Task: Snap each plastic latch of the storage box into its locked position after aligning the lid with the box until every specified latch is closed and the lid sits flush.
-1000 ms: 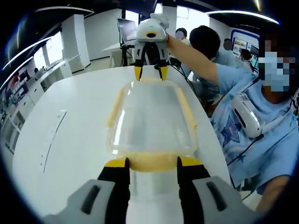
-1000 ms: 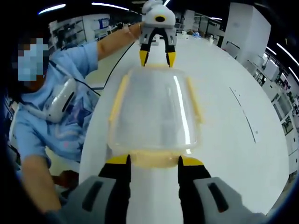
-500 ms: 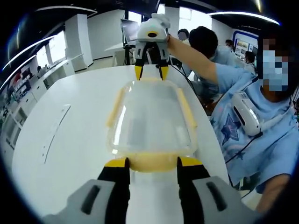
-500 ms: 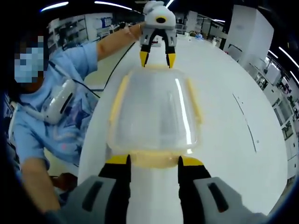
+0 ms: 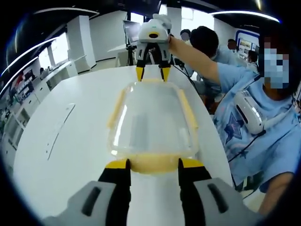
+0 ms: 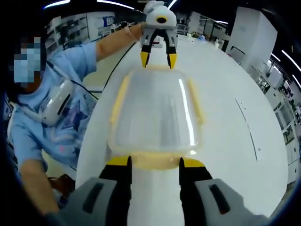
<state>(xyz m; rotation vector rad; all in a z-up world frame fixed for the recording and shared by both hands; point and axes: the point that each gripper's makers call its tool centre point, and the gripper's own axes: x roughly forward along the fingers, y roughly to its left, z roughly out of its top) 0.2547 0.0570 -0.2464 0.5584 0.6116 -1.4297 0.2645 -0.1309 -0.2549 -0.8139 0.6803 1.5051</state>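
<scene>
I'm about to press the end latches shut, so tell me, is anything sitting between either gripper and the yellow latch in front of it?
Nothing visible. The left gripper sits right at the near yellow latch, and the right gripper at the opposite latch; only bare white table surrounds the storage box.

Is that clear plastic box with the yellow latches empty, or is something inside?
Empty, as far as shows: through the clear plastic box with its lid on, only the white table shows.

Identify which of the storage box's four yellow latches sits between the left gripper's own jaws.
The short-end latch beside the left gripper; the opposite end latch meets the right gripper, and two run along the sides.
</scene>
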